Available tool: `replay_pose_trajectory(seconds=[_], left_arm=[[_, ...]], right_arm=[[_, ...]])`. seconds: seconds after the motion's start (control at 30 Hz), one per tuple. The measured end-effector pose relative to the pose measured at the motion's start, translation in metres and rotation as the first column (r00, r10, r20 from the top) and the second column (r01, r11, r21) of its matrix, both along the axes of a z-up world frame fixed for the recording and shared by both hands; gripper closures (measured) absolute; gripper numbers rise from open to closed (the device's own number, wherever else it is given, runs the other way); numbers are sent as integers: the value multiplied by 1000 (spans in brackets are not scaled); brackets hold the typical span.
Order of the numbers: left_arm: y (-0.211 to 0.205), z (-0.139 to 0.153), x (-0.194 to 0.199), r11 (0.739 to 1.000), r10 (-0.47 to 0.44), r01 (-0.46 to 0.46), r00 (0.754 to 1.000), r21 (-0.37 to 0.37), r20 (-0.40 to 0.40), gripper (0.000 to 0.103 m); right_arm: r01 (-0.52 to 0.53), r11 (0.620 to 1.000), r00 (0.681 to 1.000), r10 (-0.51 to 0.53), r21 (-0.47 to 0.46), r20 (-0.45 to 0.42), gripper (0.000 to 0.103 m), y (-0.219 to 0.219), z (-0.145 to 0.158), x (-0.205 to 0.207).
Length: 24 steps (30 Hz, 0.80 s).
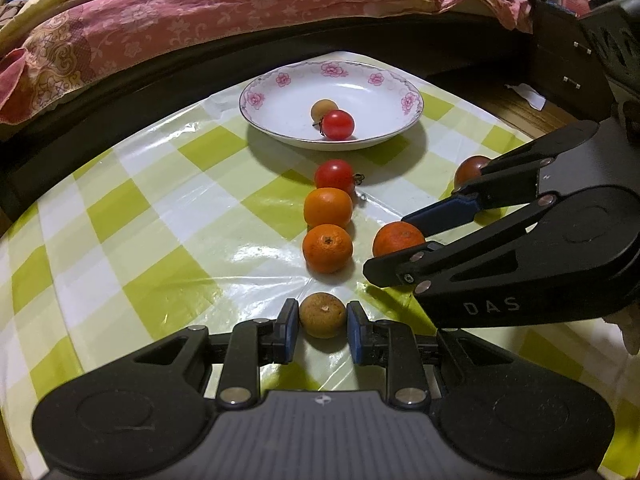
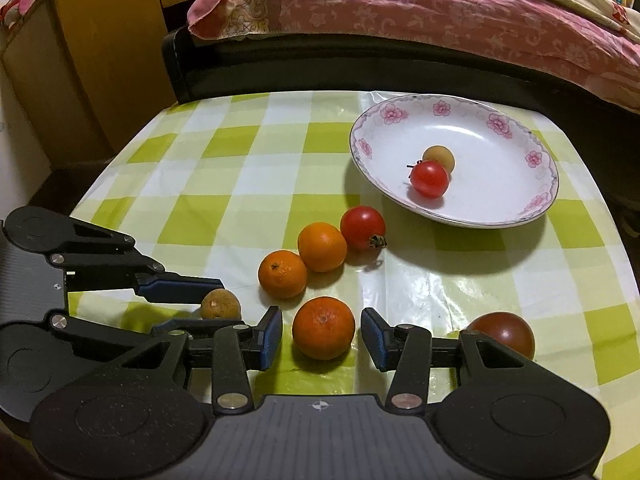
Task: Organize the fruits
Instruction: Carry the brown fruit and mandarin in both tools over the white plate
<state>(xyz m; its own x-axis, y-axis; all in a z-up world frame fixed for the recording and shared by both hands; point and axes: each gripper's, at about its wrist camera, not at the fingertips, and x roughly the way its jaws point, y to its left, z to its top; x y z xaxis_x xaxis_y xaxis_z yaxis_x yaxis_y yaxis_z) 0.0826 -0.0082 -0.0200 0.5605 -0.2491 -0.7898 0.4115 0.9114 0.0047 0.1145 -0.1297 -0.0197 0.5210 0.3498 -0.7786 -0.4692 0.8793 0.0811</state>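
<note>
Two round fruits, a glossy red tomato (image 1: 338, 124) and a matte tan longan (image 1: 322, 110) touching it, sit in the shallow white porcelain plate (image 1: 280, 120) with its pink flower rim. Just before the plate, a second tomato (image 1: 334, 175) and two dimpled oranges (image 1: 328, 208) (image 1: 327, 248) form a touching row on the shiny plastic green-and-white checked tablecloth (image 1: 160, 208), a pink quilted bed (image 1: 180, 20) behind. Nearer than that row, the left gripper (image 1: 323, 326) is clamped on a rough brown longan (image 1: 322, 315). Beside it the right gripper (image 2: 322, 336) brackets a third orange (image 2: 323, 327), blue pads (image 2: 272, 338) apart from its skin; a dark tomato (image 2: 504, 332) lies farther right.
</note>
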Motion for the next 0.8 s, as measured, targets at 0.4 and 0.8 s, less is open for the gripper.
replay_pose_trajectory(seconds=[0.4,0.8], left_arm=[[-4,1,-1,1000,5,-5,1000,26,9,70],[-8,6,1,1000,1,-2,1000,29,26,70]], right_arm=[[4,999,1000,-4,-53,13,74,2,-1,-2],[15,998,999,-13,-60,34,74,1,6,-3]])
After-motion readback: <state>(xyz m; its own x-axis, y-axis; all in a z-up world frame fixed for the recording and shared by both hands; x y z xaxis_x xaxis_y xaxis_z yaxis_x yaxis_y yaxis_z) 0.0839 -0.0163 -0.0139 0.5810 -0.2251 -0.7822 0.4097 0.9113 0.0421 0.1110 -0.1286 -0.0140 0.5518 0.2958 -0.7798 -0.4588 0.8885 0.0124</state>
